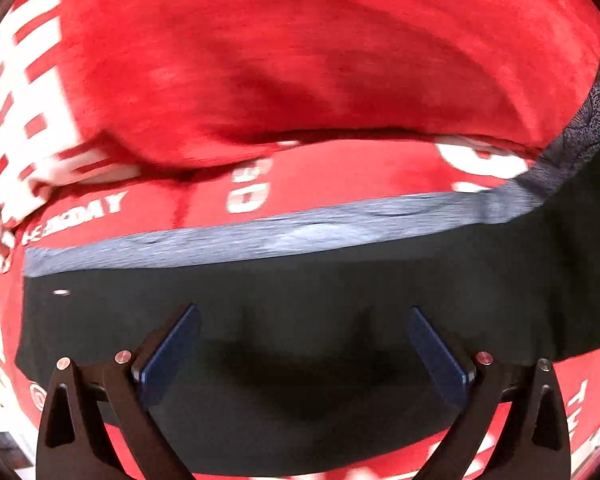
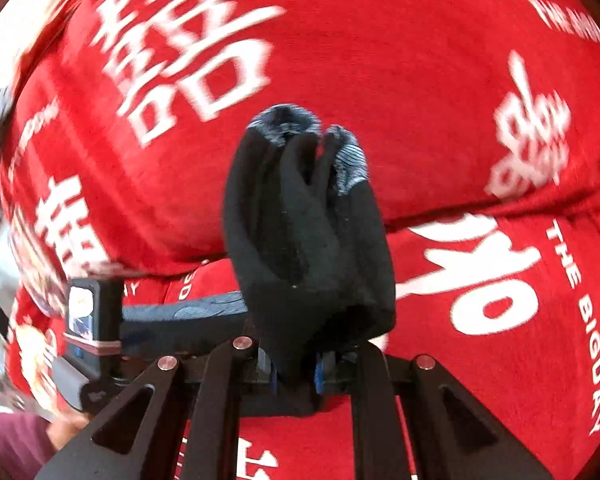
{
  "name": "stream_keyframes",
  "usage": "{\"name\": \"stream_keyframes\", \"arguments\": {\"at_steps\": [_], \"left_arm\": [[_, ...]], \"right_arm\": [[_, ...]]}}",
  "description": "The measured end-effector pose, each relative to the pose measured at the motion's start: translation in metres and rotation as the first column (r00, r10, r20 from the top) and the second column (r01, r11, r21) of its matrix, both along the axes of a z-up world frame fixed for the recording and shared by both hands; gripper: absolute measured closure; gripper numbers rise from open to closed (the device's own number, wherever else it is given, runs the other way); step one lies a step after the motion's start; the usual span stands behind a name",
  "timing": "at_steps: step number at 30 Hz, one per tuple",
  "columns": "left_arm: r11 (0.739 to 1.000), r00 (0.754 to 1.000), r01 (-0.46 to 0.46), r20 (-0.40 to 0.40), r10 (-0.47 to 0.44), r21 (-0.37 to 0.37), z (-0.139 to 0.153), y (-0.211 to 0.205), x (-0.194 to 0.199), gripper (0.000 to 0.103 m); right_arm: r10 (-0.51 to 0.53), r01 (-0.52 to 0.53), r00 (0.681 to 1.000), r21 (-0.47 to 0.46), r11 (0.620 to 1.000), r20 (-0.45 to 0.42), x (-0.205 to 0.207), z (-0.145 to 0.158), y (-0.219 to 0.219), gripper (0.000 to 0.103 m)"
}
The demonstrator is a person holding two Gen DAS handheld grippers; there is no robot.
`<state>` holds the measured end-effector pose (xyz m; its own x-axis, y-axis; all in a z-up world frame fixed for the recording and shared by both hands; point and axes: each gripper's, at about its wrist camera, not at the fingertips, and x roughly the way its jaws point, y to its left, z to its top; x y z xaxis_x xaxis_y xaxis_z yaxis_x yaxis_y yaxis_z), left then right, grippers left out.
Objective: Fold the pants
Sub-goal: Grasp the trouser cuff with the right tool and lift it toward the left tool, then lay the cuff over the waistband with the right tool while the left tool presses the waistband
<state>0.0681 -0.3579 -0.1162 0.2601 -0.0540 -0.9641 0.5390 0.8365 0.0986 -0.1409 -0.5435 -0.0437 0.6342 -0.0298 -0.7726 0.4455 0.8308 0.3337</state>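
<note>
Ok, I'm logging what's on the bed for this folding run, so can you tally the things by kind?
Black pants with a grey patterned waistband: 1
Red cloth with white lettering: 1
Grippers: 2, the left gripper open above the pants, the right gripper shut on a bunch of the pants
Total: 4

Left hand-held gripper (image 1: pixel 304 344) wide apart over black pants (image 1: pixel 300 300), grey waistband (image 1: pixel 260 236), on red printed cloth (image 1: pixel 300 60).
</note>
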Motion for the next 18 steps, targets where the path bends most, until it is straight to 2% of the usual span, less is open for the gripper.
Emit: {"name": "stream_keyframes", "arguments": {"at_steps": [4, 6, 8, 11, 13, 15, 16, 18], "left_arm": [[0.998, 0.999, -0.053, 0.014, 0.052, 0.036, -0.002, 0.062, 0.025, 0.000], [0.995, 0.997, -0.081, 0.021, 0.080, 0.050, -0.004, 0.095, 0.039, 0.000], [0.991, 0.994, -0.110, 0.023, 0.108, 0.071, -0.008, 0.127, 0.051, 0.000], [0.984, 0.989, -0.150, 0.002, 0.150, 0.092, -0.011, 0.163, 0.074, 0.000], [0.982, 0.986, -0.165, 0.002, 0.166, 0.094, -0.009, 0.180, 0.085, 0.000], [0.981, 0.985, -0.171, 0.006, 0.171, 0.091, -0.004, 0.191, 0.092, 0.000], [0.982, 0.985, -0.171, 0.006, 0.171, 0.086, -0.002, 0.193, 0.094, 0.000], [0.984, 0.987, -0.163, 0.005, 0.164, 0.070, 0.006, 0.195, 0.097, 0.000]], "right_arm": [[0.105, -0.109, 0.993, -0.082, 0.991, -0.049, 0.045, -0.002, 0.076, 0.089], [0.158, -0.168, 0.983, -0.121, 0.978, -0.093, 0.068, -0.016, 0.114, 0.088], [0.204, -0.232, 0.963, -0.158, 0.960, -0.176, 0.094, -0.045, 0.157, 0.086], [0.256, -0.333, 0.907, -0.198, 0.922, -0.334, 0.128, -0.097, 0.214, 0.079], [0.217, -0.382, 0.867, -0.318, 0.868, -0.449, 0.138, -0.118, 0.249, 0.076], [0.189, -0.428, 0.843, -0.418, 0.801, -0.503, 0.140, -0.117, 0.274, 0.061], [0.207, -0.452, 0.839, -0.434, 0.780, -0.503, 0.136, -0.109, 0.285, 0.057], [0.275, -0.487, 0.840, -0.426, 0.763, -0.468, 0.125, -0.088, 0.304, 0.052]]}}
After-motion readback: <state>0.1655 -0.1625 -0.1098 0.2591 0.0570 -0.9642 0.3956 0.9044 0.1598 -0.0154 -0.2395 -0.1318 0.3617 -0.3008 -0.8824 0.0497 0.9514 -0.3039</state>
